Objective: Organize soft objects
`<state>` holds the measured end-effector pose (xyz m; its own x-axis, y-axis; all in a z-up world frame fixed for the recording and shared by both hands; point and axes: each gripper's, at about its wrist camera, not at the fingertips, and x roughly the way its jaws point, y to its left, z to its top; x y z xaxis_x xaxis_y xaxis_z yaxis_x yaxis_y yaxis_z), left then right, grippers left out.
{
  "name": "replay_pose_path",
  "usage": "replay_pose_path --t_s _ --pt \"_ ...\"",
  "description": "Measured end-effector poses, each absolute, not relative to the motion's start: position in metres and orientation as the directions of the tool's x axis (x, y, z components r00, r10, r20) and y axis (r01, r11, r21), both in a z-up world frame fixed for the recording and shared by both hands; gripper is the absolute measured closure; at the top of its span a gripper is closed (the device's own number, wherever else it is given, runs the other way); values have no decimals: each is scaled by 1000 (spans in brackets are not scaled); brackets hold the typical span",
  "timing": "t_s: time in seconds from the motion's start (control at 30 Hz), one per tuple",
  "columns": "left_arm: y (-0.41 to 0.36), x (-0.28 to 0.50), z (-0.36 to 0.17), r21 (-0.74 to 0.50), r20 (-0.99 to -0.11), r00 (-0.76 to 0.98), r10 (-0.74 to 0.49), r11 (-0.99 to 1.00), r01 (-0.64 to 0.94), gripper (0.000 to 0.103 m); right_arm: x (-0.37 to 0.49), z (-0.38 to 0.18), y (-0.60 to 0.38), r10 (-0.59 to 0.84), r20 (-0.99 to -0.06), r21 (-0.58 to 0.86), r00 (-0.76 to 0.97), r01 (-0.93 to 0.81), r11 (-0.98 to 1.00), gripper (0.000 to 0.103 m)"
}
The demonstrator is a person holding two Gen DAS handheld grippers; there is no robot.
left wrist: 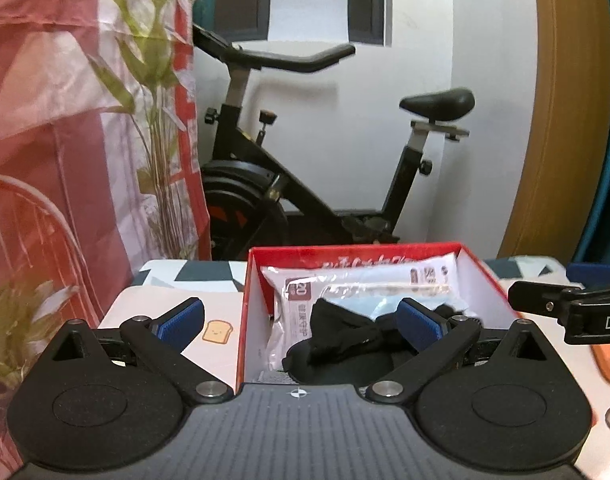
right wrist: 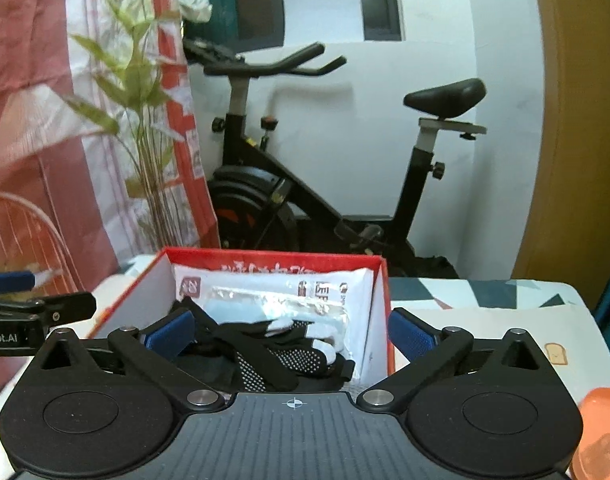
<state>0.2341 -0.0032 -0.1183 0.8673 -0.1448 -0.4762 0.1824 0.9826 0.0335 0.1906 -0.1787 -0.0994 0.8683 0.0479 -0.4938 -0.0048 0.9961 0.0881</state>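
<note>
The left gripper (left wrist: 301, 322) had black linkage arms, silver pivot screws, round black discs and ribbed blue pads (left wrist: 181, 320) on a ribbed grey body marked with a white crosshair. The right gripper (right wrist: 291, 334) matched it, its side lettered in white.

Red cardboard box (left wrist: 249, 304): matt white interior. Clear plastic mask packet (right wrist: 281, 300): glossy, crinkled. Black knitted cloth glove (right wrist: 273, 356): rough, white-dotted grip.
</note>
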Motion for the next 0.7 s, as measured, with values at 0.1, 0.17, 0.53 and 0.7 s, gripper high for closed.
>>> replay_pose_path --t_s 0.1,0.17,0.53,0.7 --pt "0 223 -109 11 -460 875 -150 985 175 0 177 -89 -180 52 -479 102 876 -3 995 0" --pt "0 214 -102 16 -449 883 -133 987 157 0 169 -83 -181 57 -471 112 880 -5 994 0" --pt "-2 166 -70 -10 -442 886 -140 988 152 0 123 -53 -182 37 -461 133 886 28 991 0" --pt "-4 135 -57 1 -458 880 -124 990 140 0 93 -35 -187 28 -457 157 889 49 986 0"
